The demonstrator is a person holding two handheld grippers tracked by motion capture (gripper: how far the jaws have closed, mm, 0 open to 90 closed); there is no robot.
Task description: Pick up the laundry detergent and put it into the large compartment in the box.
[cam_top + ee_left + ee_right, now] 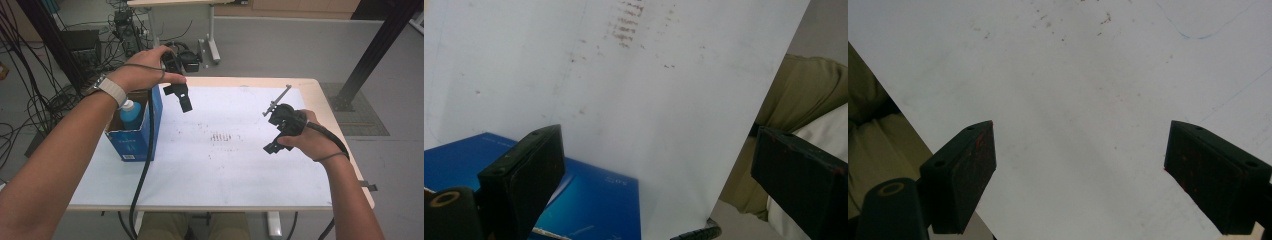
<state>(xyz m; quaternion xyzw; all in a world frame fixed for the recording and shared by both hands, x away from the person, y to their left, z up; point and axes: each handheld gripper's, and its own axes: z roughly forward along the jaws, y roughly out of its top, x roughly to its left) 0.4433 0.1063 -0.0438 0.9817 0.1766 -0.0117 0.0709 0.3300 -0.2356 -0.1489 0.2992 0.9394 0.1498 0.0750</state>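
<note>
High view puts the left gripper (183, 99), jaws wide and empty, just above the open blue cardboard box (137, 135) at nine o'clock on the white worktop (235, 165), likely approaching the blue plastic bottle (131, 114) inside, while the right gripper (277, 131) waits open at three o'clock.

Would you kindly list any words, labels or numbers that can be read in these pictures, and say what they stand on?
None can be read.
Blue box: pale print on its side, too small and blurred in the high view and left gripper view.
Bottle in the box: no readable label.
</note>
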